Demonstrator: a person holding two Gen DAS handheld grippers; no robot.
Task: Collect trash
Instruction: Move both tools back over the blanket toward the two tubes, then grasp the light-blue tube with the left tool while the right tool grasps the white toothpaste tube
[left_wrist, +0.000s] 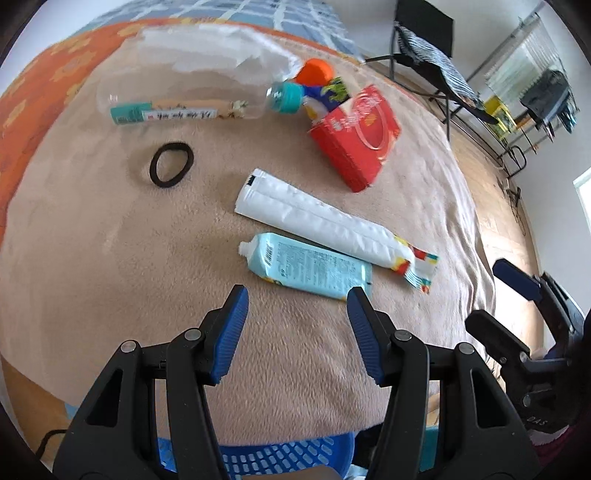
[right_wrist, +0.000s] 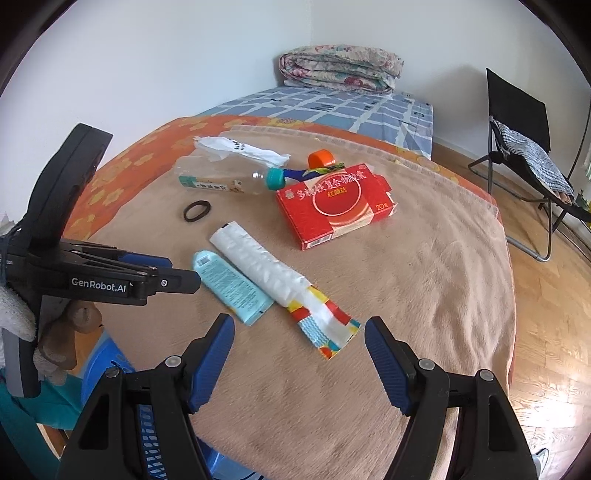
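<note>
On a tan blanket (left_wrist: 110, 258) lie a light-blue tube (left_wrist: 306, 267) (right_wrist: 231, 286), a white wrapper with a coloured end (left_wrist: 325, 221) (right_wrist: 273, 273), a red carton (left_wrist: 356, 136) (right_wrist: 336, 206), a clear plastic bottle (left_wrist: 192, 103) (right_wrist: 225, 179) and an orange cap (left_wrist: 314, 72) (right_wrist: 320, 158). My left gripper (left_wrist: 297, 306) (right_wrist: 177, 282) hovers open just short of the tube, nothing between its fingers. My right gripper (right_wrist: 299, 334) is open too, near the wrapper's coloured end.
A black hair tie (left_wrist: 171, 164) (right_wrist: 197, 211) lies left of the trash. A blue basket (left_wrist: 280, 456) (right_wrist: 107, 369) sits below the blanket's near edge. A folding chair (right_wrist: 524, 155) stands on the wooden floor at right, a folded quilt (right_wrist: 340, 68) on the bed behind.
</note>
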